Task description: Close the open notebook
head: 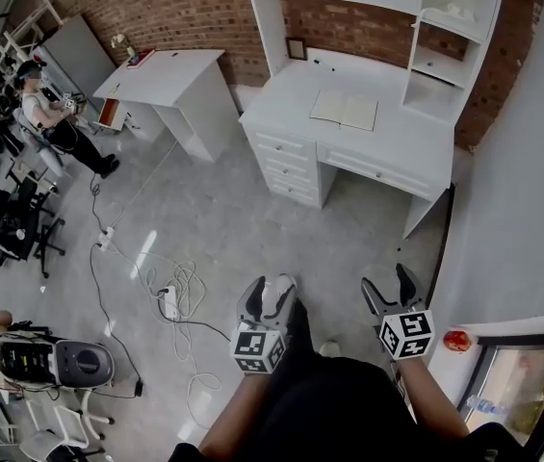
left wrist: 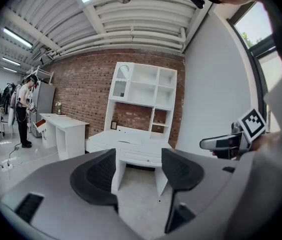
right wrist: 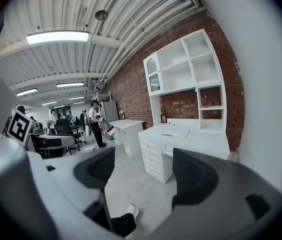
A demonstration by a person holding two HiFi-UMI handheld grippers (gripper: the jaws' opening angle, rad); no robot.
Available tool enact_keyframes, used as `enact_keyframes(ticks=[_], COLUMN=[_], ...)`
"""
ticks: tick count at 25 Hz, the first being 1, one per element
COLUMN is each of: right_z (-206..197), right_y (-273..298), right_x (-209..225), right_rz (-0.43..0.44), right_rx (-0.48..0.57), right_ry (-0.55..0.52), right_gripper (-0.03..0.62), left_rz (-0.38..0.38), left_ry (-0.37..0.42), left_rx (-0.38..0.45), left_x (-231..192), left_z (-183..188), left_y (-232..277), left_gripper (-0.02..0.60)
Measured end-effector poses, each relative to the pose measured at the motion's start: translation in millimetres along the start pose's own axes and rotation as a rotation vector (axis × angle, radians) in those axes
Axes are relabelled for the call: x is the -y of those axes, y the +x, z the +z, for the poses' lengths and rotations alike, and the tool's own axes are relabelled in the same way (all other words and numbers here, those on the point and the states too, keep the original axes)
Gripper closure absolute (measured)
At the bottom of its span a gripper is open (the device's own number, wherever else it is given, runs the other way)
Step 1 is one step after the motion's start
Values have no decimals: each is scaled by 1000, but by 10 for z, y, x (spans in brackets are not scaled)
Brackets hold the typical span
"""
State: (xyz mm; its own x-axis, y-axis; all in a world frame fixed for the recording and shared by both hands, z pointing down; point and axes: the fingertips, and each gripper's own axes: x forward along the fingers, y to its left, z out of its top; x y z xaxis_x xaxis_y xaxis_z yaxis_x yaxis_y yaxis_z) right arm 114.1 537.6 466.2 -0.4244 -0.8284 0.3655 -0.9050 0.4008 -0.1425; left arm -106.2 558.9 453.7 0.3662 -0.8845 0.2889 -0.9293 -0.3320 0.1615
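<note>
An open notebook (head: 345,110) lies flat on the white desk (head: 416,142) against the brick wall, far ahead of both grippers. The notebook (right wrist: 176,133) also shows small in the right gripper view, and as a thin sliver (left wrist: 130,141) in the left gripper view. My left gripper (head: 268,294) and right gripper (head: 390,286) hang low over the grey floor, close to my body. Both are open with nothing between their jaws. The left gripper (left wrist: 138,173) and the right gripper (right wrist: 145,176) each point towards the desk.
A second white desk (head: 161,77) stands to the left of the main one. A white hutch with shelves (head: 416,27) rises over the main desk. Cables and a power strip (head: 168,302) lie on the floor at left. A person (head: 55,118) stands at the far left.
</note>
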Motion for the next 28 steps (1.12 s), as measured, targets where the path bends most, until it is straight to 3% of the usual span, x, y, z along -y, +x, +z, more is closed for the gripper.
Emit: enact_keyframes(ticks=[10,18,28], right_z=[-25,458,1040], right_y=[566,1407,2638], right_x=[406,765,490], right_rz=[-83,-124,-75], right_rx=[-54,-71,-117], right_ry=[56,40,13], right_gripper=[256,258,254], left_rz=[-62,-73,-79], left_ry=[-4,-54,-133], left_rx=[-17,-54,-23], left_x=[-316,-836,-1815], left_z=[141,385,987], left_y=[810,1657,2589], left_gripper=[316,316,316])
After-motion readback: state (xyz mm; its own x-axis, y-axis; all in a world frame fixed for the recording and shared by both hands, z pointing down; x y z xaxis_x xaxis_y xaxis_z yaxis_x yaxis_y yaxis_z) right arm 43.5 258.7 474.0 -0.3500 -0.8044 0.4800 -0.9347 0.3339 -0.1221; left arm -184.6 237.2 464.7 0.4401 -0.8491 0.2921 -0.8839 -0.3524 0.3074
